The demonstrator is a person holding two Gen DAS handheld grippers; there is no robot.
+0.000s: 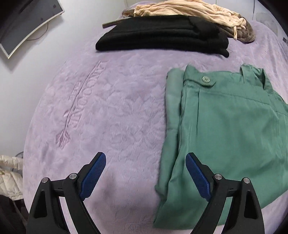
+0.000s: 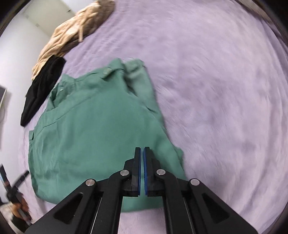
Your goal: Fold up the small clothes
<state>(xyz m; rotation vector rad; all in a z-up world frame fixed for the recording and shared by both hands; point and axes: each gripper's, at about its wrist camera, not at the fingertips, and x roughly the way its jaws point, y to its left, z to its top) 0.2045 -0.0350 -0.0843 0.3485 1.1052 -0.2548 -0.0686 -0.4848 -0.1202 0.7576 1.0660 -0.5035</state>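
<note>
Folded green shorts [image 1: 225, 126] with a button at the waistband lie on the purple blanket [image 1: 108, 108]. My left gripper [image 1: 145, 158] is open and empty, hovering over the shorts' left edge, its right finger above the cloth. In the right wrist view the green shorts [image 2: 93, 126] lie below my right gripper [image 2: 141, 149], whose jaws are closed with nothing visible between them, above the shorts' right part. The left gripper [image 2: 10, 183] shows blurred at the far left.
A folded black garment [image 1: 162, 36] lies at the far side, with a crumpled beige garment [image 1: 189, 10] behind it. Both show in the right wrist view, black [image 2: 41, 88] and beige [image 2: 72, 30]. A monitor [image 1: 23, 23] and a white jacket [image 1: 9, 176] are off the bed's left.
</note>
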